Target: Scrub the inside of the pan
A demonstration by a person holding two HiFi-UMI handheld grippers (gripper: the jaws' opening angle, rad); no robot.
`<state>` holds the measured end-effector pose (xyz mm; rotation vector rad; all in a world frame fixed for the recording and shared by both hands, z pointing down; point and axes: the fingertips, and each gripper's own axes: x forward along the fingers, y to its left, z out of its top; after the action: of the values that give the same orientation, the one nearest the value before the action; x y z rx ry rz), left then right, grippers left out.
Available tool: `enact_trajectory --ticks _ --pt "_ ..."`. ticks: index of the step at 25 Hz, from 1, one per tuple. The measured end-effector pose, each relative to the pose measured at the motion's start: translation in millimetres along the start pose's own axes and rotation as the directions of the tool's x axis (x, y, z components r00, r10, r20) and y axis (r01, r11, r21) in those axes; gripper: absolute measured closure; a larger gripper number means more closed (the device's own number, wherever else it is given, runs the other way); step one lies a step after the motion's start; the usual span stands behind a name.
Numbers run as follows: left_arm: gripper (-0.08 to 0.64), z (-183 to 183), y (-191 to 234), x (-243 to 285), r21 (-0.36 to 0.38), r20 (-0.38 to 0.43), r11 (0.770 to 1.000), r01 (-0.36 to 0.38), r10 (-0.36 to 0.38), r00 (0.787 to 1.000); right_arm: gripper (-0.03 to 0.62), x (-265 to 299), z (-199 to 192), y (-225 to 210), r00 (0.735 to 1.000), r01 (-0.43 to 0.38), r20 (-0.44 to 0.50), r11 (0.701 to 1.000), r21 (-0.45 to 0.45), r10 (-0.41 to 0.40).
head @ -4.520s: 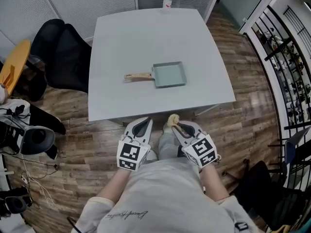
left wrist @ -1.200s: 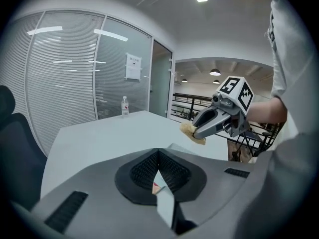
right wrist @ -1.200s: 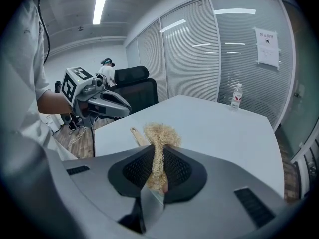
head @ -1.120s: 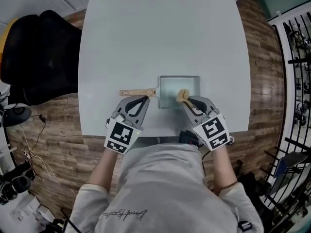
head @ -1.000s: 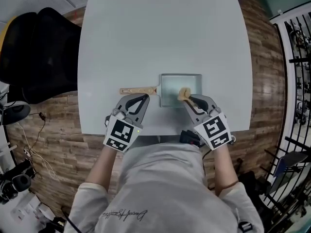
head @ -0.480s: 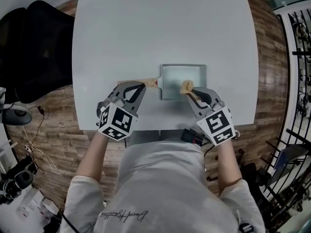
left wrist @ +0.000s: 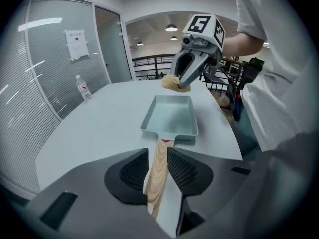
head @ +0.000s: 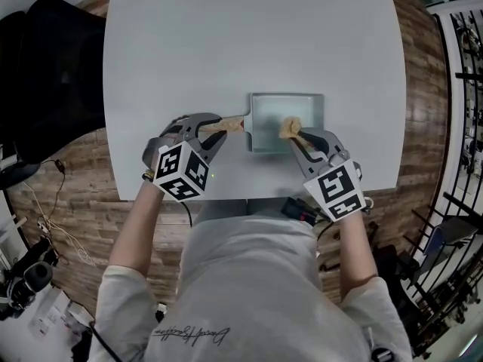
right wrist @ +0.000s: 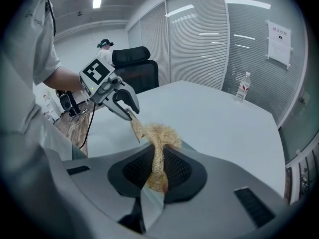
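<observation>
Left tool (head: 217, 130) just-opened astride wooden handle (left wrist: 159, 158) — right tool (head: 295, 136) tight on scrubber (head: 289, 127), over pale-teal rectangular pan (head: 269, 118).

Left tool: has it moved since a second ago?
Yes. The left tool advanced from the table edge to the pan handle, its jaws just opened around it.

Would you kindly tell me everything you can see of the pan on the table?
The pan is a shallow rectangular tray, pale grey-blue, apparently metal, empty and looking clean, with a light wooden handle pointing left in the head view. It lies flat on the white table near the person's edge. The left claw, whose jaws have just been opening, straddles the handle without clearly clamping it. The right claw holds a straw-coloured scrubber above the pan's inside, seemingly not touching.
</observation>
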<state>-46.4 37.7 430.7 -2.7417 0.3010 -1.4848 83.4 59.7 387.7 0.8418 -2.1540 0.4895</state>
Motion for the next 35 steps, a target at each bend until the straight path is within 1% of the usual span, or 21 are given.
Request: enact_trajectory --ticks 3,5,7,10,13,15,16,17,20,22,26,30,35 --pt "0.397 -13 -7 12 0.086 -0.077 0.995 0.050 -0.043 0.996 0.525 4 0 0 1.000 -0.007 -0.007 1.000 0.005 0.007" --pt "0.382 -22 -10 19 0.150 -0.133 0.985 0.081 -0.061 0.989 0.525 7 0 0 1.000 -0.014 -0.010 1.000 0.011 0.014" --pt "0.376 -27 -11 25 0.188 -0.169 0.977 0.101 -0.069 0.983 0.525 10 0 1 1.000 -0.020 -0.014 1.000 0.015 0.020" --pt "0.374 -32 -9 31 0.206 -0.191 0.972 0.114 -0.075 0.979 0.525 17 0 3 0.999 -0.029 -0.027 1.000 0.007 0.029" --pt "0.376 -37 -11 34 0.200 -0.206 0.971 0.132 -0.090 0.974 0.525 22 -1 4 0.998 -0.036 -0.045 0.999 -0.013 0.036" --pt "0.381 -40 -12 34 0.199 -0.216 0.970 0.142 -0.098 0.972 0.525 26 -1 2 0.998 -0.037 -0.058 0.999 -0.035 0.035" --pt "0.400 -41 -12 34 0.199 -0.217 0.970 0.143 -0.098 0.971 0.525 29 -1 1 0.997 -0.038 -0.066 0.998 -0.047 0.035" --pt "0.405 -41 -12 34 0.198 -0.216 0.970 0.143 -0.099 0.971 0.525 32 -2 -1 0.997 -0.040 -0.074 0.997 -0.060 0.035" --pt "0.407 -40 -13 32 0.194 -0.211 0.970 0.146 -0.104 0.972 0.525 45 -6 -5 0.993 -0.057 -0.113 0.992 -0.114 0.044" --pt "0.408 -39 -14 32 0.194 -0.210 0.970 0.148 -0.107 0.972 0.525 55 -9 -8 0.988 -0.068 -0.148 0.982 -0.174 0.042" --pt "0.410 -38 -15 32 0.192 -0.211 0.969 0.157 -0.116 0.971 0.525 78 -13 -11 0.977 -0.098 -0.212 0.949 -0.301 0.034" --pt "0.410 -35 -16 33 0.191 -0.211 0.968 0.163 -0.121 0.970 0.525 95 -18 -13 0.964 -0.140 -0.264 0.915 -0.378 0.038" --pt "0.410 -34 -17 30 0.204 -0.219 0.965 0.167 -0.121 0.968 0.525 112 -20 -11 0.945 -0.178 -0.325 0.875 -0.451 0.025"
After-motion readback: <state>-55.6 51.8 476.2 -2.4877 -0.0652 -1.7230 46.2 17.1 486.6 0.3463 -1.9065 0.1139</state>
